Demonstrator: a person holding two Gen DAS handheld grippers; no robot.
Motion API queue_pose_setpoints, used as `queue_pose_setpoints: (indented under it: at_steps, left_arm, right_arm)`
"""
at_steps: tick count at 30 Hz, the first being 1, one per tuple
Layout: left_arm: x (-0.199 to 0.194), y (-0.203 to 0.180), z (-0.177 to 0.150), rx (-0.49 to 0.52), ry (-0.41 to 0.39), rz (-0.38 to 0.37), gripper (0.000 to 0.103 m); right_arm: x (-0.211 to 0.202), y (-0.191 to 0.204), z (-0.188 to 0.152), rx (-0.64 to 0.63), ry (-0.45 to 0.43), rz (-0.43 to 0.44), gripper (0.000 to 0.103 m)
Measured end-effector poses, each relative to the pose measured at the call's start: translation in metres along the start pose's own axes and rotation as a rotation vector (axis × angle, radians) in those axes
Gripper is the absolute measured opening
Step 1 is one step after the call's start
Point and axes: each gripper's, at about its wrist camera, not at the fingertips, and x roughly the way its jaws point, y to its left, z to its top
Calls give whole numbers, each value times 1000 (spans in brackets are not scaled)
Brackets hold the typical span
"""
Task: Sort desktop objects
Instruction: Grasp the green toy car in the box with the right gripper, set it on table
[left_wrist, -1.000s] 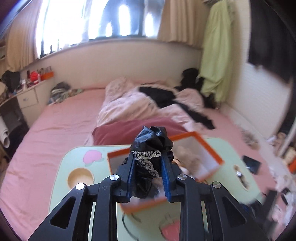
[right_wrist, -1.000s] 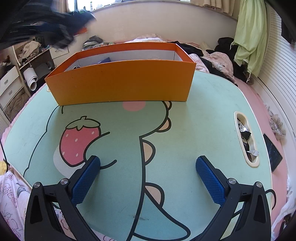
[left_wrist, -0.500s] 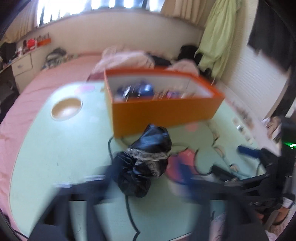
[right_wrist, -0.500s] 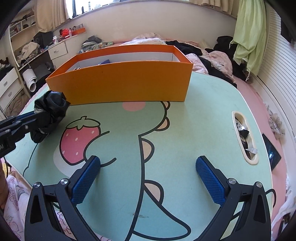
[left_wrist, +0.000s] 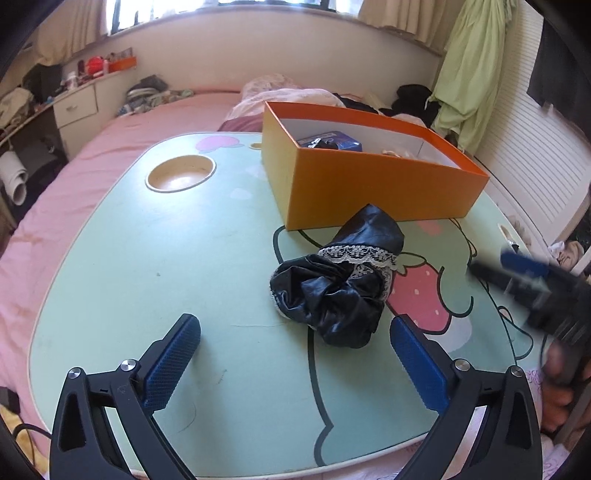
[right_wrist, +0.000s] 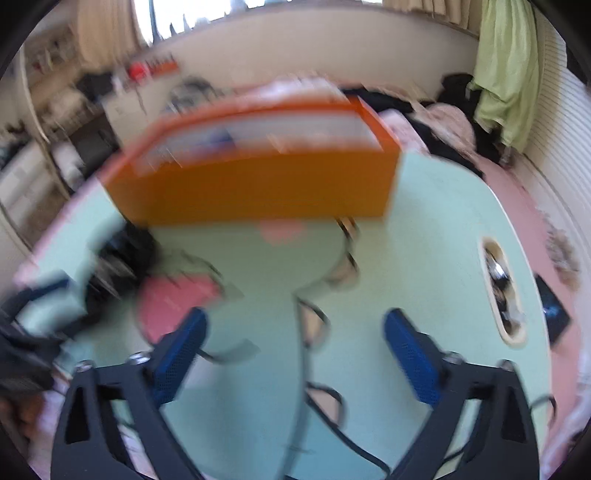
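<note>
In the left wrist view, the left gripper (left_wrist: 295, 354) is spread wide and holds nothing. The black lace-trimmed cloth bundle (left_wrist: 338, 282) lies on the green table (left_wrist: 147, 258) just ahead of the fingertips and offset toward the right-hand finger, clear of both pads. Its long axis runs diagonally, from the near crumpled end up and to the right toward the orange box (left_wrist: 369, 184), which stands directly beyond it. The right gripper (left_wrist: 524, 273) appears blurred at the far right edge, well apart from the bundle. In the right wrist view, heavily motion-blurred, the right gripper (right_wrist: 295, 343) is likewise spread wide and empty. The bundle (right_wrist: 122, 258) shows only as a dark smear far off to the left of the fingers, with the box (right_wrist: 258, 184) straight ahead. Judgement: the left gripper is the nearer tool; a short advance with a slight rightward correction would centre the bundle between the fingers.
</note>
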Motion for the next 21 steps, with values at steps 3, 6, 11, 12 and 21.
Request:
queue_pose_setpoints:
  at_steps: [3, 6, 11, 12, 21]
  left_arm:
    - [2, 0, -2, 24, 5, 15, 102]
    - [2, 1, -2, 41, 8, 22, 102]
    - [1, 1, -2, 41, 4, 9, 102]
    - [1, 0, -2, 42, 4, 7, 102]
    - [3, 1, 0, 49, 1, -11, 102]
  right_arm:
    - [-19, 18, 33, 7, -89, 109, 78]
    - [-13, 40, 80, 15, -53, 218, 58]
    - [43, 66, 125, 64, 122, 285, 47]
    - [55, 67, 128, 72, 149, 270, 47]
    - [105, 88, 123, 7, 274, 147, 48]
